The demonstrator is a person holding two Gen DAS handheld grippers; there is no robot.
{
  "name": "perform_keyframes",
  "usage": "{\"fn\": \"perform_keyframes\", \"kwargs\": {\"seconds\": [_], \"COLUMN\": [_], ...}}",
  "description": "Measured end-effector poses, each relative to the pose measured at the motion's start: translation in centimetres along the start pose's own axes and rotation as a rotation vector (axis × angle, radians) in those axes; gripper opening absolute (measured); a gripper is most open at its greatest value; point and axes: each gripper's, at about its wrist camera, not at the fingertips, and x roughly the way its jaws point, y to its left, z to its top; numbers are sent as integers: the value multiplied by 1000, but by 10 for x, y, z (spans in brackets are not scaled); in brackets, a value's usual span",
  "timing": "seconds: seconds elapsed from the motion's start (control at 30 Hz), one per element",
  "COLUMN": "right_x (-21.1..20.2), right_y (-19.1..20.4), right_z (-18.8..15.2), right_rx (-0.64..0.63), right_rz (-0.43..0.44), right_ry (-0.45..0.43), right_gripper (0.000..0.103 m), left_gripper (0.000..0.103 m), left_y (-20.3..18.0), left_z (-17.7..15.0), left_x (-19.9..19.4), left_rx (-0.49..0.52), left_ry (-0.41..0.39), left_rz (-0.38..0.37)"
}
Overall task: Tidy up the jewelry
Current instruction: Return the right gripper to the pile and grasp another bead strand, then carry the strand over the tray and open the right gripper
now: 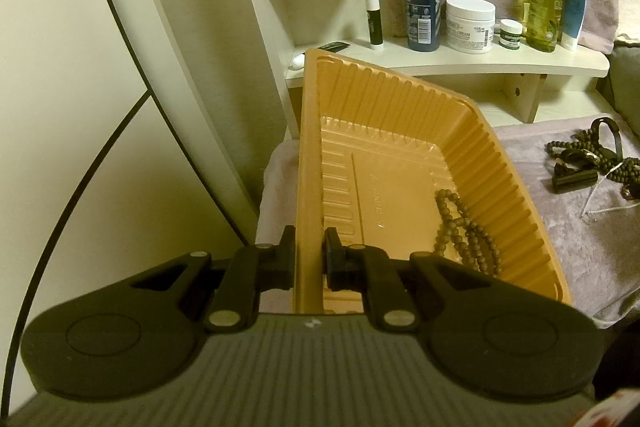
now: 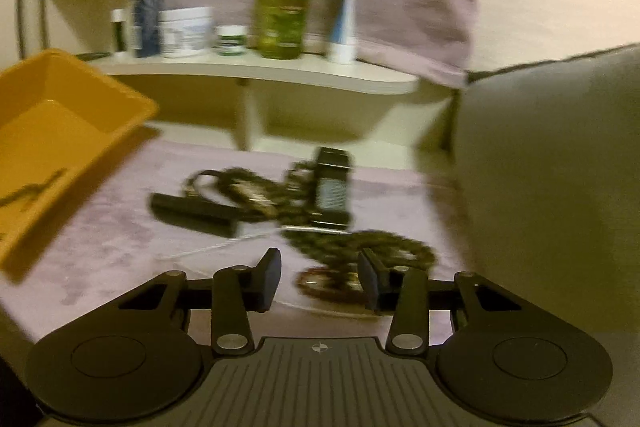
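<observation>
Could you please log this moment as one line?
left gripper: shut on tray wall | right gripper: open over bead pile | one bead string in tray

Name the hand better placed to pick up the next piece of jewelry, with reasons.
Right. Its tool hangs open over the beaded bracelets on the cloth, while the left tool is shut on the orange tray's wall.

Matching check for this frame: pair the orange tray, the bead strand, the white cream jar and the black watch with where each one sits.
Things:
1. orange tray
2. bead strand
3. white cream jar
4. black watch

Places:
A. on the shelf among bottles
B. inside the tray
C. in the jewelry pile on the cloth
D. rim clamped in the left gripper

Pairs: 1-D, 2-B, 3-A, 4-C
</observation>
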Motion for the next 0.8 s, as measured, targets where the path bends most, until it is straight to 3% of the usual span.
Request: {"fn": "perform_keyframes", "kwargs": {"seconds": [0.23, 0.4, 0.43, 0.8], "right_x": [10, 17, 16, -24], "right_y": [-9, -10, -11, -6], "right_z": [-3, -2, -1, 19], "right_rx": [0, 7, 12, 34], "right_rz": [7, 14, 16, 34], "right_ry": [19, 41, 42, -79], "right_gripper": [18, 14, 8, 6], "left_gripper": [12, 12, 12, 12], "left_y": [1, 2, 2, 1], "left_z": [0, 0, 0, 0], "left_x": [1, 1, 1, 0], "left_rx": [-1, -3, -3, -3], "left_ry": [2, 2, 2, 0], "left_rz": [-1, -1, -1, 0]}}
